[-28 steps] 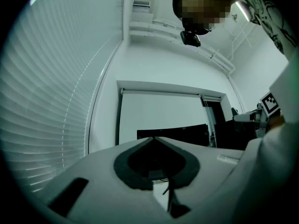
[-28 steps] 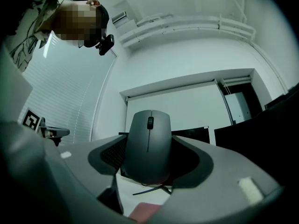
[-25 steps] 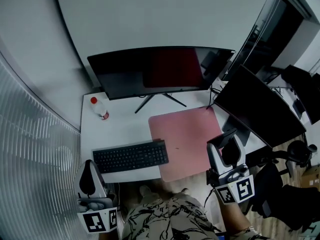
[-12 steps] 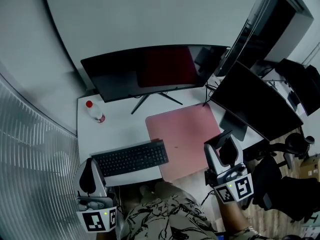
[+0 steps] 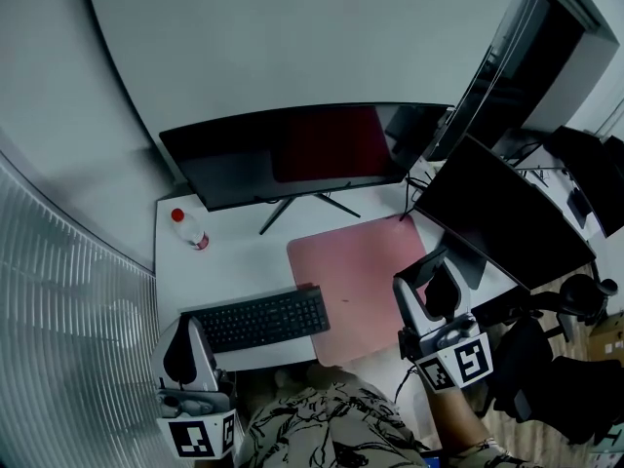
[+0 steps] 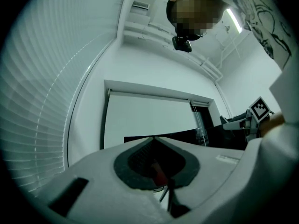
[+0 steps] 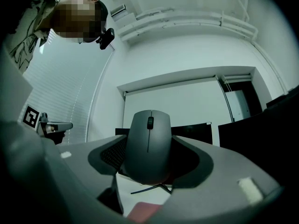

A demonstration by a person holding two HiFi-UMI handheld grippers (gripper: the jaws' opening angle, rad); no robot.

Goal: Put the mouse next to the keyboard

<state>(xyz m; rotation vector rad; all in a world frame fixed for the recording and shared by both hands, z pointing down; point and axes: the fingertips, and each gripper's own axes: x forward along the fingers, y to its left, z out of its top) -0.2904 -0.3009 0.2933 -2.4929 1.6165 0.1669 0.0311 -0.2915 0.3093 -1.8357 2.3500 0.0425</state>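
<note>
A grey mouse [image 7: 148, 146] sits upright between the jaws of my right gripper [image 7: 150, 164], which is shut on it. In the head view the right gripper [image 5: 435, 298] hangs by the lower right corner of the pink mouse pad [image 5: 359, 271], with the mouse [image 5: 442, 292] dark between its fingers. The black keyboard [image 5: 261, 320] lies at the desk's front edge, left of the pad. My left gripper [image 5: 183, 355] is held below the keyboard's left end, off the desk. Its jaws [image 6: 154, 160] meet at the tips with nothing in them.
A wide black monitor [image 5: 292, 149] stands at the back of the white desk [image 5: 234, 261]. A second monitor [image 5: 502, 213] is angled at the right. A red-capped bottle [image 5: 188, 229] stands at the far left. A ribbed wall [image 5: 68, 339] runs along the left. A black office chair [image 5: 575, 359] is at the right.
The head view has shifted, so the desk sits a little lower in frame. The right gripper still holds the mouse beside the pad's right corner. The left gripper has dropped slightly.
</note>
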